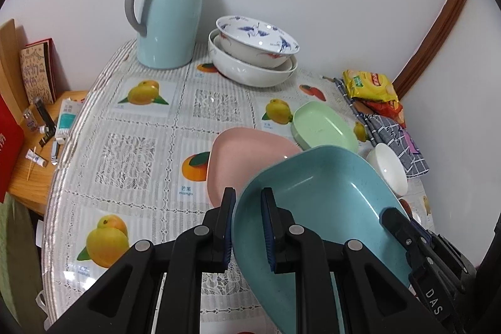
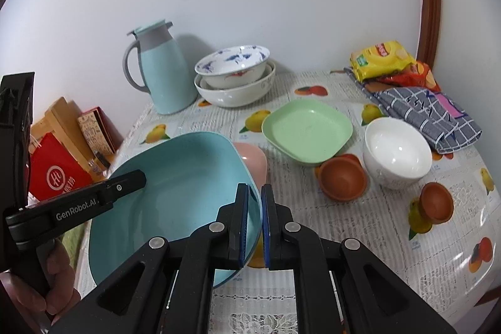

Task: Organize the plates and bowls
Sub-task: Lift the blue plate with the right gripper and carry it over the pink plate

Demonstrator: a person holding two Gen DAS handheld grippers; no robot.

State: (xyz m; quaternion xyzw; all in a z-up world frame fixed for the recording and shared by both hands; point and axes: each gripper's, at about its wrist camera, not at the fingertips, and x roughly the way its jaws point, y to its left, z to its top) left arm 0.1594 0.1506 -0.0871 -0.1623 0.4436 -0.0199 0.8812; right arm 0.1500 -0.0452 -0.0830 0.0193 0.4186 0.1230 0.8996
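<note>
A blue square plate (image 1: 316,208) (image 2: 175,193) hangs tilted above the table, held from both sides. My left gripper (image 1: 249,227) is shut on its left rim; it also shows in the right wrist view (image 2: 125,180). My right gripper (image 2: 255,224) is shut on its right rim; it also shows in the left wrist view (image 1: 397,221). A pink plate (image 1: 247,158) (image 2: 253,160) lies under the blue one, partly hidden. A green plate (image 1: 322,127) (image 2: 307,130) lies beyond. A white bowl (image 2: 396,152) (image 1: 388,168) stands to the right. Stacked bowls (image 1: 253,52) (image 2: 235,74) stand at the back.
A light blue jug (image 1: 170,14) (image 2: 162,71) stands at the back left. Two small brown bowls (image 2: 343,177) (image 2: 436,205) sit near the white bowl. Snack packets (image 2: 385,61) and a checked cloth (image 2: 429,111) lie at the back right. A side shelf with boxes (image 1: 34,115) is left of the table.
</note>
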